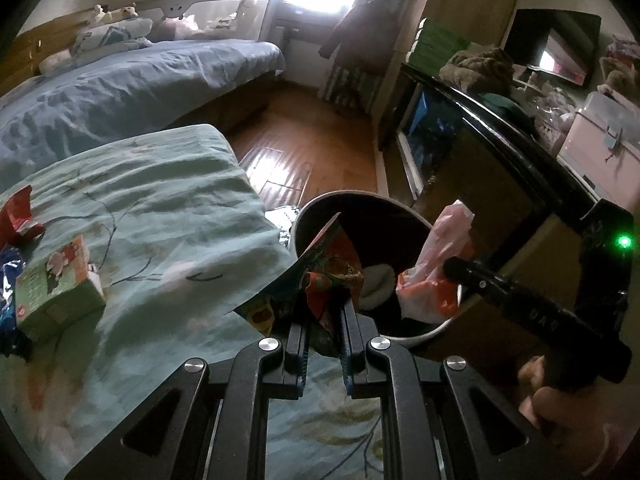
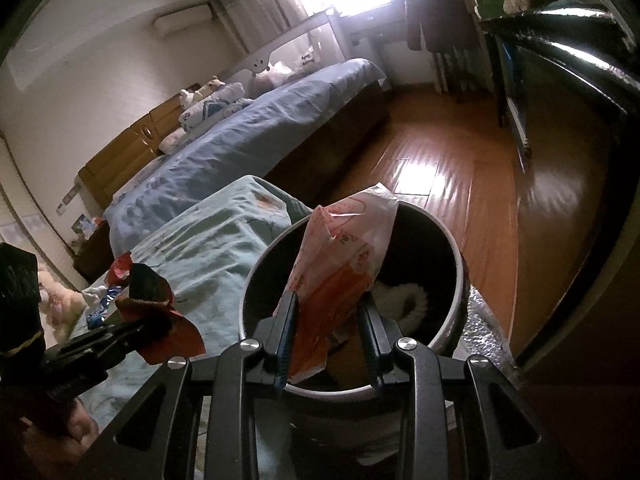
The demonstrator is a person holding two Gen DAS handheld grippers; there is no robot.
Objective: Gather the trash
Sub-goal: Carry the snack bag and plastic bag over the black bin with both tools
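A round white-rimmed trash bin (image 1: 404,205) stands on the floor beside the green-covered bed (image 1: 160,208); it also shows in the right wrist view (image 2: 460,264). My left gripper (image 1: 324,312) is shut on a colourful snack wrapper (image 1: 324,264), held at the bin's near rim. My right gripper (image 2: 328,320) holds a white and orange plastic bag (image 2: 340,256) over the bin, jaws partly apart with the bag against the left finger. The bag (image 1: 436,264) also shows in the left wrist view. A white fluffy item (image 2: 408,304) lies inside the bin.
On the green cover lie a green carton (image 1: 56,288), a red wrapper (image 1: 18,216) and a blue wrapper (image 1: 8,280). A blue bed (image 1: 132,80) stands behind. A dark cabinet (image 1: 480,148) stands right of the bin, with wooden floor (image 1: 304,148) between.
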